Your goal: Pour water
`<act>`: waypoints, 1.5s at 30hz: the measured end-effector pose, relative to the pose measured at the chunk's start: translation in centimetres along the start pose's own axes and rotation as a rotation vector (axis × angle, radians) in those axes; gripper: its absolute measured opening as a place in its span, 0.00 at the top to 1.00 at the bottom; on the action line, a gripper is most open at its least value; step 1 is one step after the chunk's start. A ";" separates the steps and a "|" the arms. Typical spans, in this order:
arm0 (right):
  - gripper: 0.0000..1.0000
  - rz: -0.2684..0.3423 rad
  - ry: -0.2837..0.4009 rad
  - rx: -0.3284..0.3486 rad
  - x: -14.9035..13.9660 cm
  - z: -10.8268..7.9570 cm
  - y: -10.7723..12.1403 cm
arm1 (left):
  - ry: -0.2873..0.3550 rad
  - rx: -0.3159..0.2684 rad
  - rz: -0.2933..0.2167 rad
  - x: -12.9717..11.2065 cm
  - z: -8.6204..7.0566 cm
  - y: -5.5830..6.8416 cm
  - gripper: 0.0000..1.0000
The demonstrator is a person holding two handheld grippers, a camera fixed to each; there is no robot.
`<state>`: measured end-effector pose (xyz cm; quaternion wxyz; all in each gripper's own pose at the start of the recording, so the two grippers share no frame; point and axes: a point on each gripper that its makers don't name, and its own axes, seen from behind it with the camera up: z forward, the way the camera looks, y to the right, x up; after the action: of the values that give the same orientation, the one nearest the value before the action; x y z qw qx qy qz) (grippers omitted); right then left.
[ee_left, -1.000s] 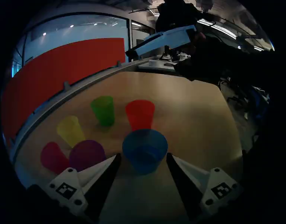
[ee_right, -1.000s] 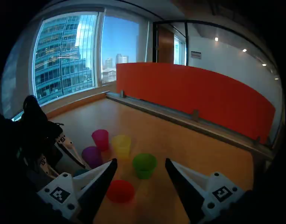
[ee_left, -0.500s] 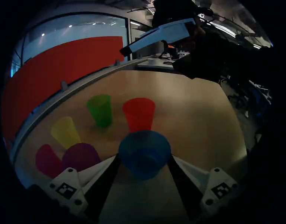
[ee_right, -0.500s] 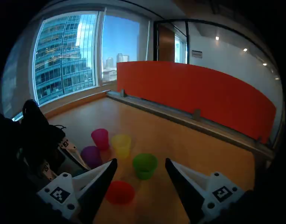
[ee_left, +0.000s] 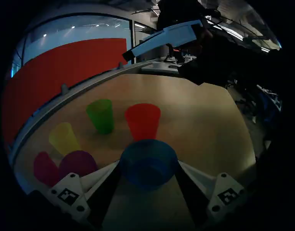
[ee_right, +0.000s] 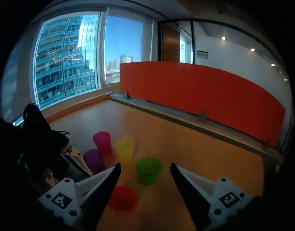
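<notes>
Where the blue cup's wooden table ends, an orange partition rises.

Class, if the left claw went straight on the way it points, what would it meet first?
The blue cup, sitting between its fingers; the red cup seems next behind.

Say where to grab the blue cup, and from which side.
Probably grip the blue cup by its side wall just below the rim, level, from the near side, where the left gripper has its open jaws either side. It stands upright and tapers downward; the red cup sits close behind.
</notes>
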<state>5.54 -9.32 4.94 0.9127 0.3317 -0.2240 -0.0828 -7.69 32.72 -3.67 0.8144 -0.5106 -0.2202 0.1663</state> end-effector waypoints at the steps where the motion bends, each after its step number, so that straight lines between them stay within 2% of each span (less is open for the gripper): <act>1: 0.00 0.000 -0.001 0.000 0.0 0.0 0.0 | 0.000 0.002 0.006 0.0 0.0 0.0 0.11; 6: 0.00 0.000 -0.002 0.002 -0.2 0.0 0.0 | 0.001 0.010 0.029 0.1 -0.1 0.1 0.12; 18: 0.00 0.005 -0.007 -0.004 -0.6 0.0 0.4 | 0.021 0.002 0.015 0.6 -0.9 0.4 0.12; 24: 0.00 0.003 -0.012 -0.008 -0.9 0.1 0.4 | 0.060 0.003 -0.004 1.7 -1.9 0.4 0.12; 30: 0.00 0.002 -0.014 -0.007 -1.0 0.1 0.4 | 0.126 0.015 -0.010 3.4 -3.4 0.3 0.12; 45: 0.00 -0.021 -0.029 -0.004 -1.3 0.7 0.0 | 0.251 0.096 -0.014 7.4 -8.0 -2.8 0.12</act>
<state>4.08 -9.29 4.94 0.9090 0.3311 -0.2336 -0.0975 2.96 29.17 -2.79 0.8603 -0.4861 -0.1118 0.1056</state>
